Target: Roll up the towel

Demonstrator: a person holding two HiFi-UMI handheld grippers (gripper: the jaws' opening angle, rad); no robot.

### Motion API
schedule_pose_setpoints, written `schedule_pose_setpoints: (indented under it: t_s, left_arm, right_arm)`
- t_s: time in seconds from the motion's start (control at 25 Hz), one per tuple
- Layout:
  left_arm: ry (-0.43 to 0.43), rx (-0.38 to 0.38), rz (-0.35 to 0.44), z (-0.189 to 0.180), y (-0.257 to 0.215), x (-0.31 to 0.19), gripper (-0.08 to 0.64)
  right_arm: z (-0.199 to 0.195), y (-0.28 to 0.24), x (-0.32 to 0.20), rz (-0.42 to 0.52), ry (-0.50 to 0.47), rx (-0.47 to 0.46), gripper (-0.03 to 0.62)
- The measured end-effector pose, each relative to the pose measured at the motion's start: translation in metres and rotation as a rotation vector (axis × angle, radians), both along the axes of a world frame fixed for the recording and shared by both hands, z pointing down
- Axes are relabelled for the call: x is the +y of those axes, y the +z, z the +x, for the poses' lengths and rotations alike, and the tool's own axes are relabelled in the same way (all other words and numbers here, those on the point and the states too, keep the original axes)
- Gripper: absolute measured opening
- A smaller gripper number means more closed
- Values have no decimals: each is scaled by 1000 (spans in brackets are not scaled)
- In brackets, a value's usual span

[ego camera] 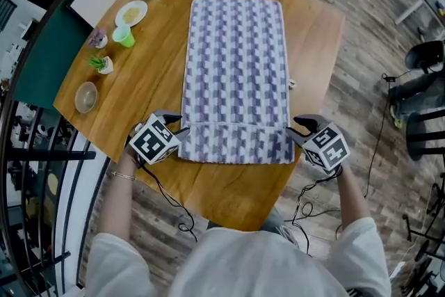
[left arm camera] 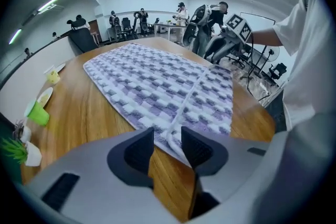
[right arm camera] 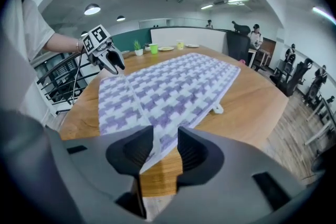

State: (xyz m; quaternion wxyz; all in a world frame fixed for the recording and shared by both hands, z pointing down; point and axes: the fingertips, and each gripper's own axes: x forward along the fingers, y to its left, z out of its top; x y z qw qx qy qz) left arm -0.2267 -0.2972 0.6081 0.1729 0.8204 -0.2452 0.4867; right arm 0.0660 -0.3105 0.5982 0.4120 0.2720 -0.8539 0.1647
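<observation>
Purple-checked towel (ego camera: 235, 73) stretches lengthwise away from the left gripper (ego camera: 175, 125) and right gripper (ego camera: 297, 130), each spread astride one near corner, unpinched.

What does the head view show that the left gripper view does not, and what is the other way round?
Only the head view: the bowl near the table's left edge, and the marker cube on the left gripper. Only the left gripper view: that gripper's jaws standing apart with the towel's edge between them, and people at the room's far end. Both: the towel, the table, the green cup and the right gripper at the towel's other near corner.
</observation>
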Motion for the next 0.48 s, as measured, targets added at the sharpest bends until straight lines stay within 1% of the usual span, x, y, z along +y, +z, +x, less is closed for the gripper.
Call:
schedule_pose_setpoints:
  t_s: [0.08, 0.12, 0.24, 0.36, 0.48]
  left_arm:
    - [5, 13, 19, -2, -13, 5, 170]
    - [28, 10, 29, -1, -19, 10, 172]
    - [147, -28, 36, 8, -25, 42, 172]
    - [264, -76, 11, 18, -14, 80, 168]
    - [320, -124, 8, 18, 2, 105, 163]
  right_arm:
    - [2, -12, 2, 10, 6, -24, 152]
    - [1, -17, 8, 3, -16, -33, 152]
    - [-11, -22, 45, -59, -152, -32, 150]
    - [-17, -10, 89, -117, -292, 31, 150]
    - [-17, 5, 115, -128, -361, 105, 150]
